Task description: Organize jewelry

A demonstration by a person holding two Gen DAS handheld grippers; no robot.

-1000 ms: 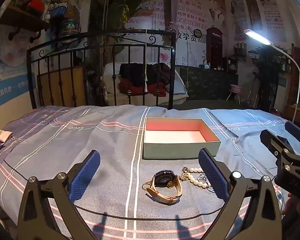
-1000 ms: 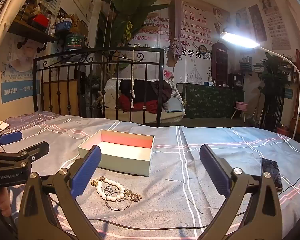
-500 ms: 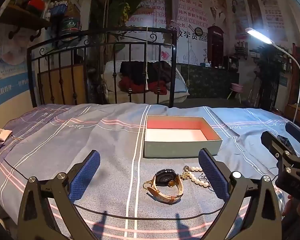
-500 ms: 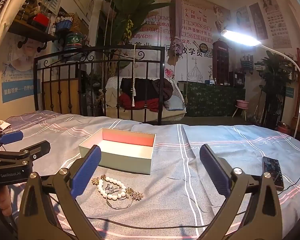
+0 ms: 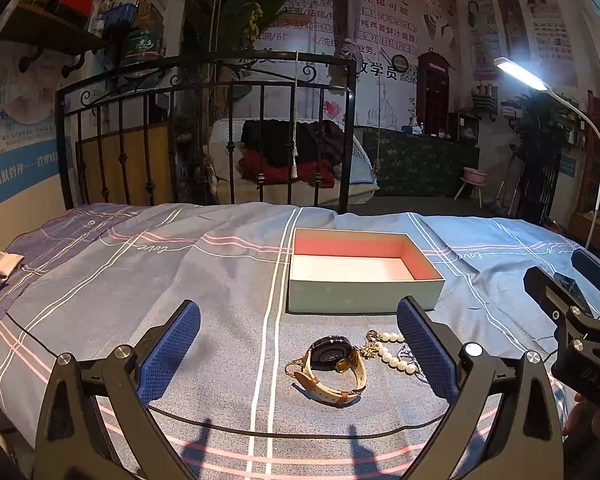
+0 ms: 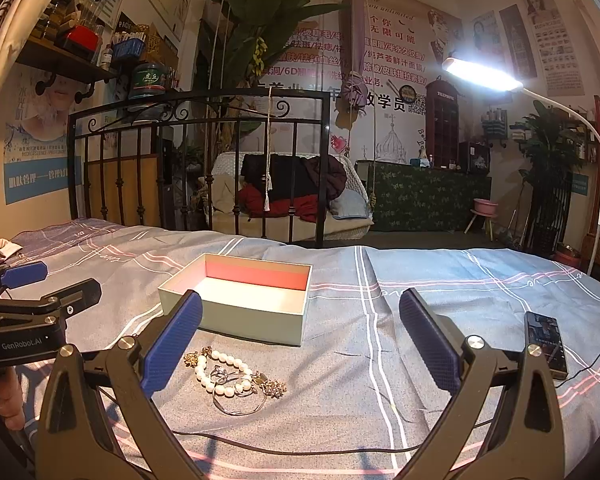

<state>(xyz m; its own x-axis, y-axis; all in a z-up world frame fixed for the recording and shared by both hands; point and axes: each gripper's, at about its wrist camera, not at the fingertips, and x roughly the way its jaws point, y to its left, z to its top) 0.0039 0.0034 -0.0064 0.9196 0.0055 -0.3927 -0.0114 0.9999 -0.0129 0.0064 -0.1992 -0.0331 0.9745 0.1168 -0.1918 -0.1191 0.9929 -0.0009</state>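
An open pale-green box with a pink inside point(image 5: 364, 270) stands on the bedspread; it also shows in the right wrist view point(image 6: 240, 300). In front of it lie a tan-strap watch point(image 5: 332, 366) and a pearl bracelet point(image 5: 392, 350). The right wrist view shows the pearl bracelet point(image 6: 220, 372) tangled with thin bangles and gold pieces point(image 6: 274, 386). My left gripper point(image 5: 298, 350) is open, just short of the watch. My right gripper point(image 6: 300, 344) is open, with the pearls near its left finger.
A dark phone point(image 6: 546, 340) lies on the bed at the right, with a black cable point(image 6: 300, 446) running across the bedspread. A black iron bed frame point(image 5: 204, 136) stands behind. A floor lamp point(image 6: 484, 74) shines at the right.
Both grippers have shifted slightly; the box and jewelry sit a little lower and nearer in both views. Nothing was taken hold of.
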